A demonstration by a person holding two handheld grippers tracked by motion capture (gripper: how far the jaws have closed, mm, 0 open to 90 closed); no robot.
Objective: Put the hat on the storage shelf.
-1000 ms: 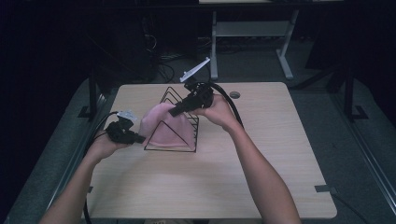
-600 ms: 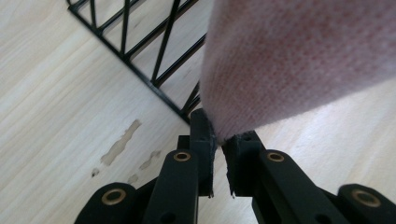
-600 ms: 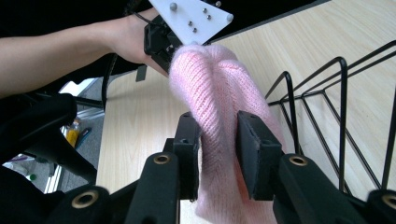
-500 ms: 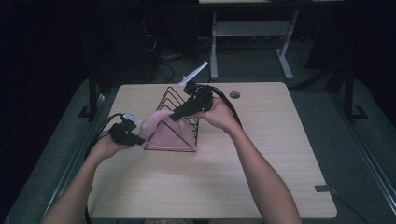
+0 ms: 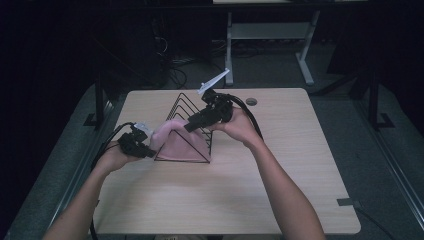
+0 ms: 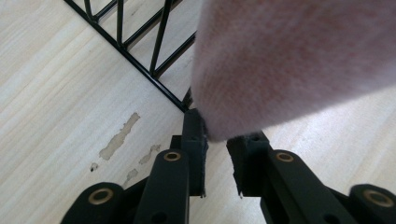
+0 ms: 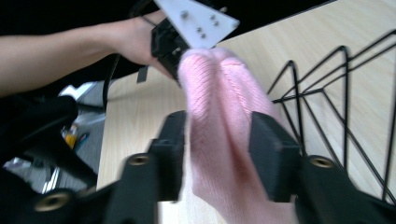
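A pink knitted cloth (image 5: pixel 180 140) hangs over the front of a black triangular wire rack (image 5: pixel 187 102) on the table. My left gripper (image 5: pixel 147 152) is at the cloth's left end, low beside the rack's corner. In the left gripper view, the gripper (image 6: pixel 217 140) is pinching the cloth's edge (image 6: pixel 289 60) next to the rack's base wire (image 6: pixel 140 65). My right gripper (image 5: pixel 190 126) sits at the rack's top front. The right gripper view has its jaws (image 7: pixel 217 154) closed on a thick fold of cloth (image 7: pixel 219 107), with the left gripper (image 7: pixel 173 42) beyond.
The rack stands left of centre on a light wooden table (image 5: pixel 280 165), which has a round cable hole (image 5: pixel 251 101) at the back. Pale scuff marks (image 6: pixel 119 135) lie on the wood by the left gripper. Dark floor and a desk frame (image 5: pixel 270 30) lie beyond.
The left gripper has drawn the cloth's end slightly left and down from the rack. The right gripper has dipped a little toward the rack's front.
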